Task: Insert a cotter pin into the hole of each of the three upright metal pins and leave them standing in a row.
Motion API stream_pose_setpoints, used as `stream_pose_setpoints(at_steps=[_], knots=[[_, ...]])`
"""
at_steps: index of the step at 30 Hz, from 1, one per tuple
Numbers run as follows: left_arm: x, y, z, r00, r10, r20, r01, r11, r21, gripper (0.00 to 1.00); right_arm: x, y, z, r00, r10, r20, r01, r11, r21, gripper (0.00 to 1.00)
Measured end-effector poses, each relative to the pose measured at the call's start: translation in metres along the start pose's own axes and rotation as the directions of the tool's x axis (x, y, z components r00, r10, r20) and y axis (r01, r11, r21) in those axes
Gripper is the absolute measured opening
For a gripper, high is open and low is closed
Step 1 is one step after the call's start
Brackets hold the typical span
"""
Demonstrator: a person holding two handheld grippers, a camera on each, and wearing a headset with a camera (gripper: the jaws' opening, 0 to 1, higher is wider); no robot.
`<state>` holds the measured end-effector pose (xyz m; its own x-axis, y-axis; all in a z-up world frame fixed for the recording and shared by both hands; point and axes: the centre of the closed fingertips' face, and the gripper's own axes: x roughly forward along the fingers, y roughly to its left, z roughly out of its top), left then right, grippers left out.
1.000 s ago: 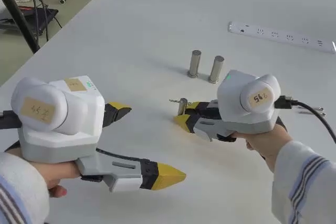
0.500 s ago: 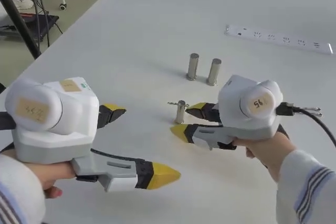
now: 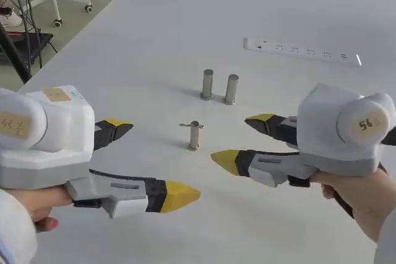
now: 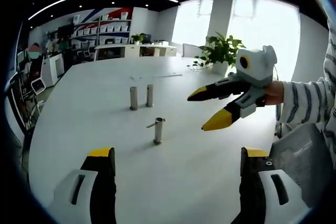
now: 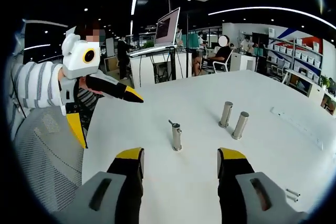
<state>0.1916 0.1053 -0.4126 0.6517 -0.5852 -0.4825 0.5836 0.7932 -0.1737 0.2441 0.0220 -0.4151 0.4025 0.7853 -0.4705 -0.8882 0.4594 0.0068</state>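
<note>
The right gripper (image 3: 231,137) has drawn back from the pin it was reaching around a second ago. It now hangs clear of that pin, toward the right edge of the table (image 3: 154,23), with its yellow-tipped jaws spread wide and nothing between them. The pin it left stands free.

The white table carries everything. The left gripper (image 3: 163,160) hovers over the near left part of the table, its jaws also wide apart and empty, pointing toward the middle. The two grippers face each other, with the work between them.

A white power strip (image 3: 303,52) lies flat toward the far edge of the table, well apart from the pins.

Near the middle of the table, one metal pin (image 3: 207,85) and a second metal pin (image 3: 231,89) stand upright just beside each other. The third metal pin (image 3: 195,135) stands upright nearer the person, apart from that pair and out of line with it. A cotter pin (image 3: 185,125) sits through its top and sticks out sideways toward the left edge of the table.
</note>
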Motion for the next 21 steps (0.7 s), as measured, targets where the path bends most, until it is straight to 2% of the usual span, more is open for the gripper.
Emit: stream_pose_setpoints(at_steps=[2,10,14,17,21], knots=[[-0.002,-0.002,0.002,1.0000,-0.001,0.007,0.001,1.000,0.002,0.99,-0.010,-0.001,0.002,0.9997,-0.022,0.009,0.022,1.000,0.008,0.58],[-0.006,-0.008,0.009,0.9995,-0.006,0.030,0.006,1.000,0.002,0.99,-0.038,0.004,0.002,0.9988,-0.047,0.017,0.046,0.997,0.064,0.73],[-0.009,-0.010,0.009,0.9995,-0.008,0.032,0.008,1.000,0.002,0.99,-0.052,0.007,0.001,0.9968,-0.075,0.029,0.071,0.989,0.126,0.82],[-0.010,-0.011,0.009,0.9993,-0.011,0.035,0.011,1.000,-0.003,0.99,-0.061,0.011,-0.005,0.9969,-0.077,0.017,0.074,0.985,0.158,0.86],[-0.011,-0.012,0.007,0.9992,-0.011,0.038,0.011,1.000,-0.011,0.99,-0.072,0.012,-0.015,0.9944,-0.104,-0.015,0.105,0.973,0.203,0.90]])
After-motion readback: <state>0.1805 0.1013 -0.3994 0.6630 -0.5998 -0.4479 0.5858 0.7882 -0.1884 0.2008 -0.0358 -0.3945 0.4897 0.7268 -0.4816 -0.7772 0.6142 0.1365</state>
